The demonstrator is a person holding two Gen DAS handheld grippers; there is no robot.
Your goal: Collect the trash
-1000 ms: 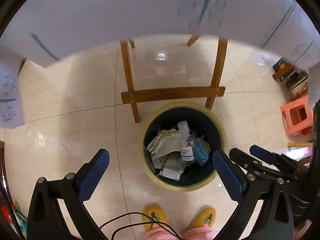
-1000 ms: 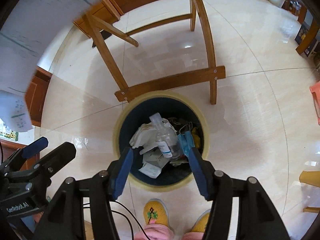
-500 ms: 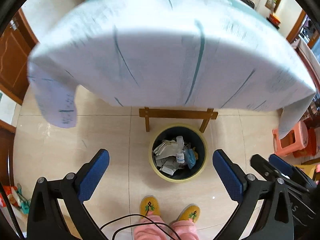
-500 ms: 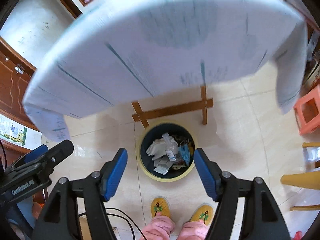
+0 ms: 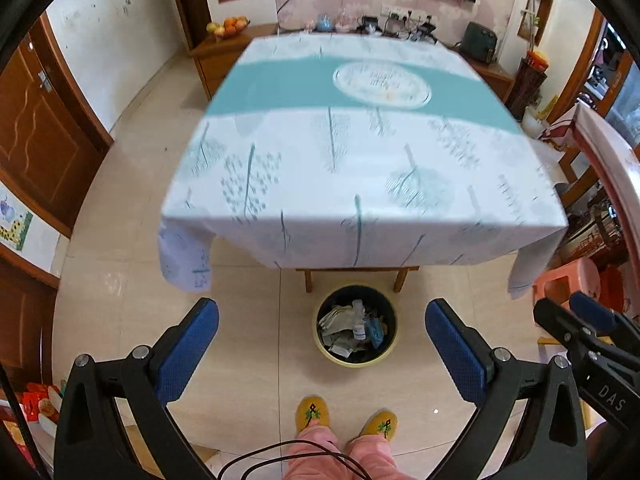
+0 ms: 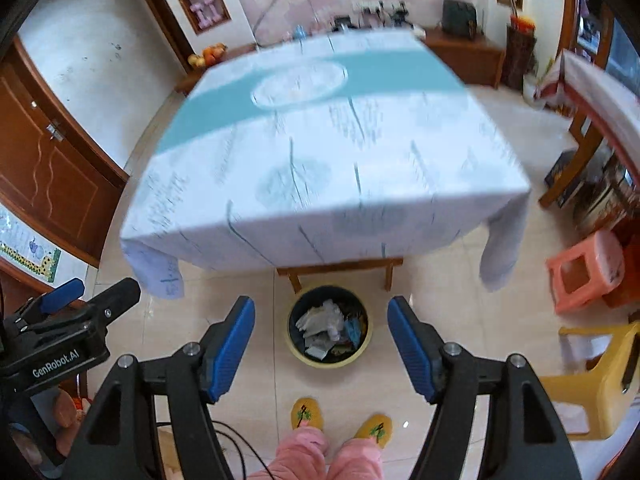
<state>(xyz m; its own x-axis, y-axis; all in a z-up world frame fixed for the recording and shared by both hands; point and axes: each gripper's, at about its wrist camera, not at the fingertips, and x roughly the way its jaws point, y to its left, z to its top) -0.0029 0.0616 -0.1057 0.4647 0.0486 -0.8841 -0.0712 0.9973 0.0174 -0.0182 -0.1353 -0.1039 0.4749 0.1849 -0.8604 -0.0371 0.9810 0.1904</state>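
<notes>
Item 1, far left: brown wooden door (image 5: 36,128) and a children's poster on the wall; not part of the task.

Item 2, left claw (image 5: 322,346): blue pads spread wide, nothing between them, held high above the floor, well apart from everything below.

Item 3, centre: counter (image 5: 360,152) under a white and teal printed cloth. Its top looks bare of loose litter, though motion blur softens the surface and small scraps cannot be ruled out.

Item 4, centre, floor: trash bin (image 5: 320,344), dark inside with a yellow rim, standing just in front of the counter's wooden crossbar. It holds the task's things: crumpled white paper (image 5: 334,318), a small clear bottle (image 5: 359,322) and a blue piece (image 5: 376,328). The person's yellow slippers (image 5: 313,416) stand near it.

Item 5, right claw (image 6: 321,346): pads likewise apart, gap a little narrower than the left's, carrying nothing, framing the same bin from above.

Item 6, right: pink plastic stool (image 6: 584,276) and yellow chair (image 6: 600,376) on the floor.

Risk note, as a judgement: collection appears near complete or complete. Blur from fast camera movement could hide a leftover scrap on the cloth. A low reach could also snag the hanging cloth corner (image 5: 186,256) or knock the bin, spilling what is piled at its rim.
</notes>
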